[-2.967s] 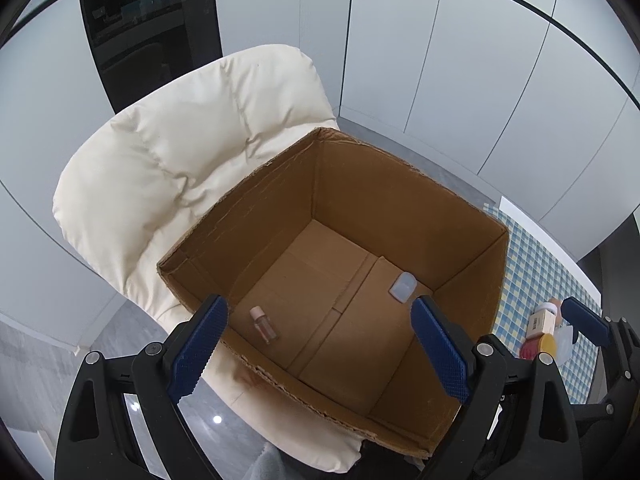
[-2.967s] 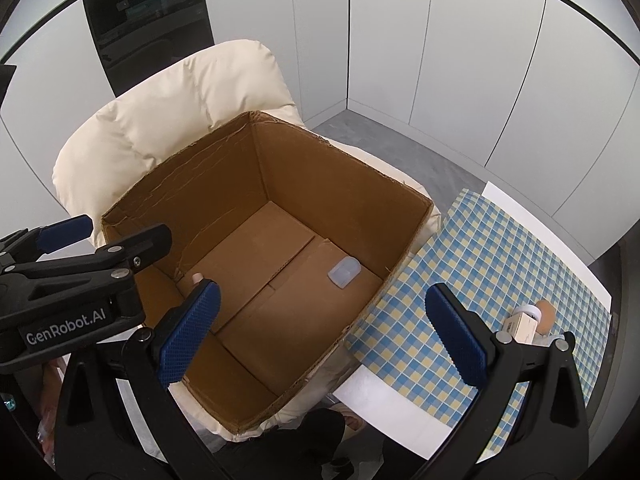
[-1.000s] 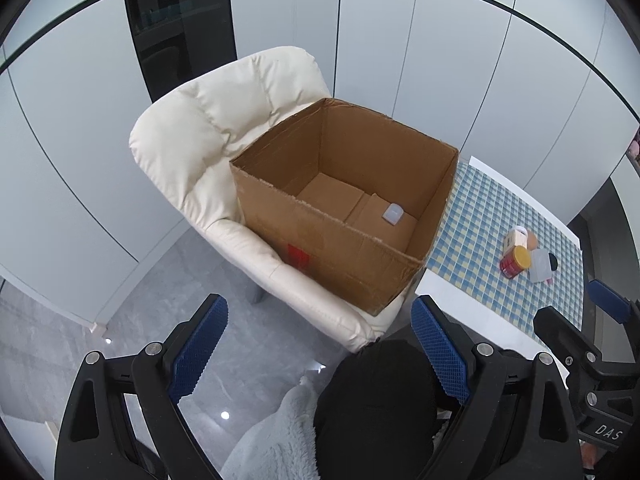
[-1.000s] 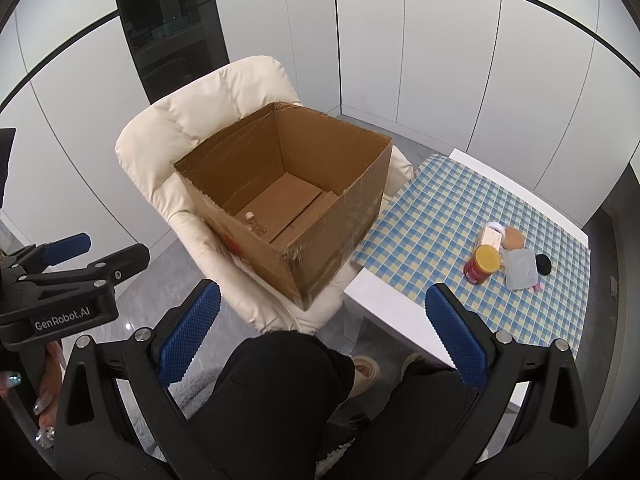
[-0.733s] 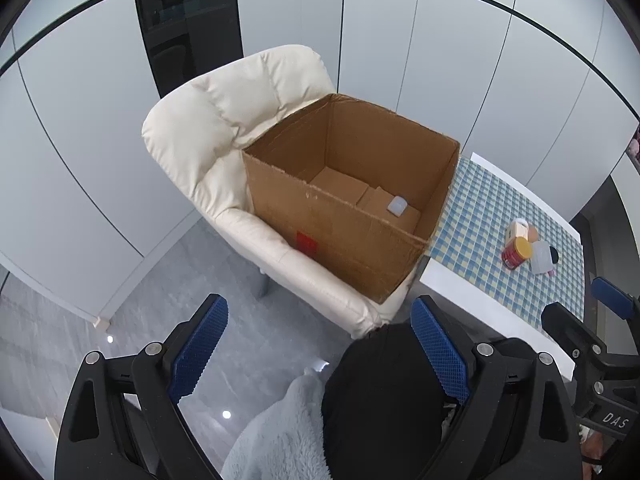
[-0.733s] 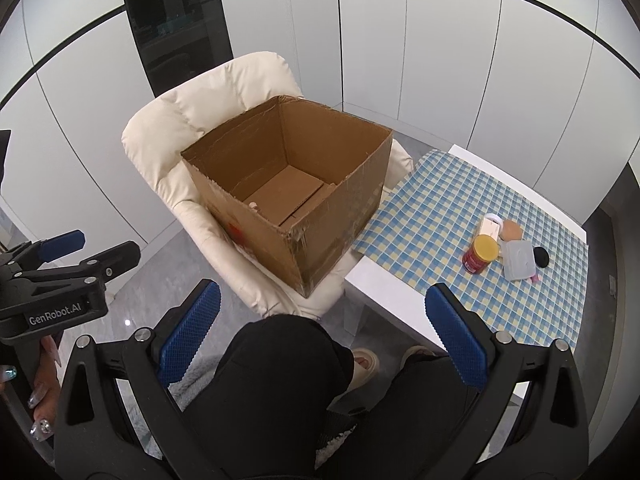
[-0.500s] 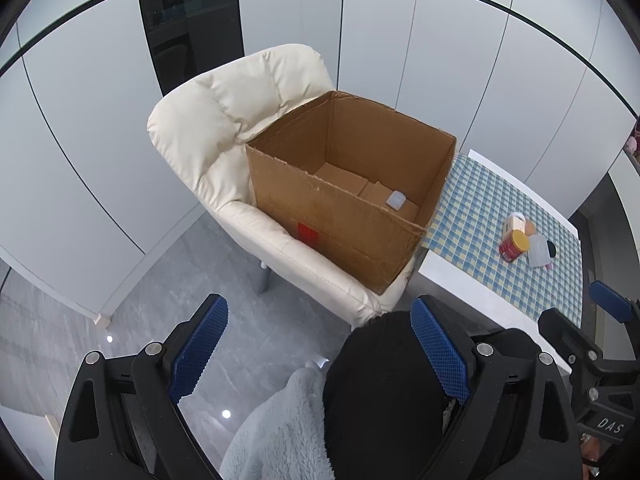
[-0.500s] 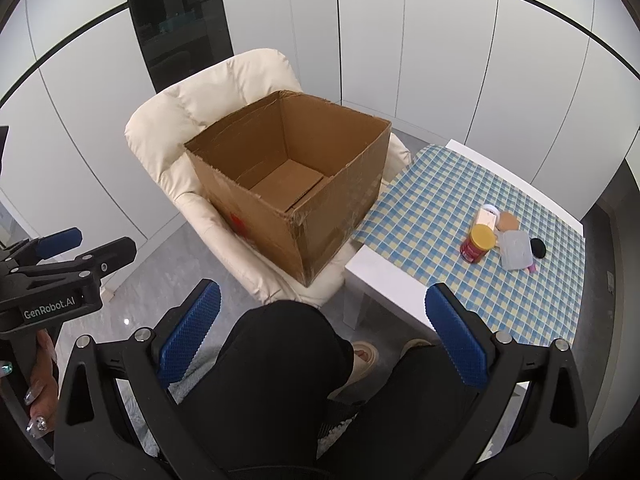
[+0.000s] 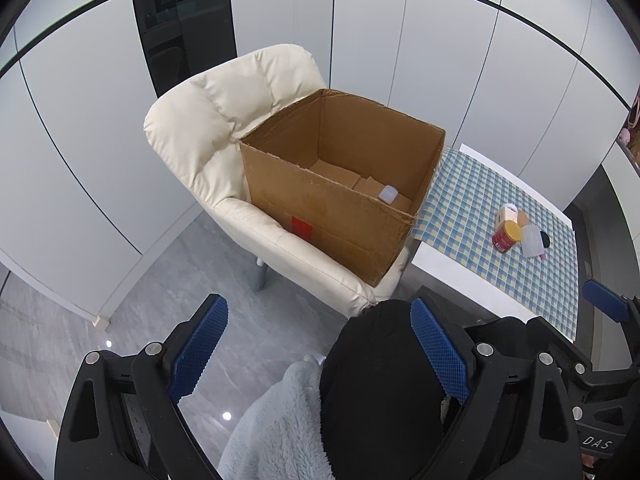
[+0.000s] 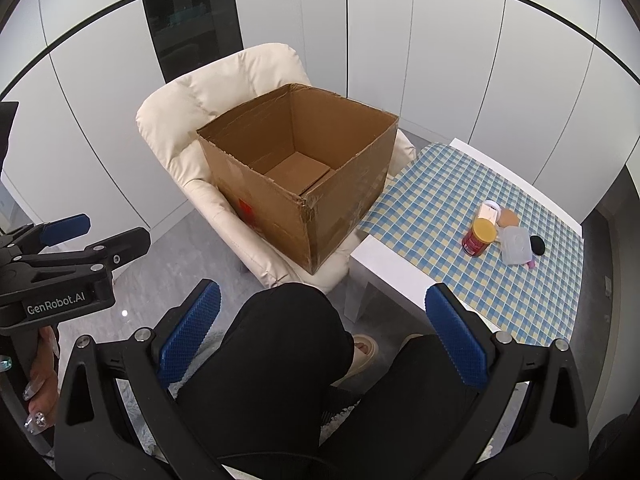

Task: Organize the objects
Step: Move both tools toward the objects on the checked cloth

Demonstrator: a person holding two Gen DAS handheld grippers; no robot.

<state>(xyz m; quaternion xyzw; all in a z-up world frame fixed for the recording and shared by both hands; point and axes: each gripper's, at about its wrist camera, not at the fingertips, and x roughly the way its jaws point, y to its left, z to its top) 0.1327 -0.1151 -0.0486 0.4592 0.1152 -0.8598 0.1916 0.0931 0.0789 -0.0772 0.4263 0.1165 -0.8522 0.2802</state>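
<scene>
An open cardboard box [image 9: 332, 216] [image 10: 280, 216] stands on a cream armchair [image 9: 216, 148] [image 10: 188, 120]. A small pale plastic case [image 9: 388, 193] lies on the box floor. On the checked tablecloth [image 9: 460, 200] [image 10: 432, 216] sit a red jar with a yellow lid [image 9: 507, 236] [image 10: 480, 236], a clear container [image 10: 516, 245], a black round item [image 10: 537, 245] and a small carton [image 10: 488, 213]. My left gripper [image 9: 316, 340] and right gripper [image 10: 320, 324] both hang open and empty, well back from the box, above the person's lap.
The person's black-clad legs [image 10: 288, 360], a slipper [image 10: 362, 350] and a fluffy grey sleeve [image 9: 276, 428] fill the near foreground. The white table edge [image 10: 384, 268] is beside the chair. Grey floor [image 9: 160, 280] lies to the left; white wall panels stand behind.
Both grippers have drawn back from over the box, so box, chair and table look smaller and farther. Over the last half second the view barely shifts. Jaws stay wide.
</scene>
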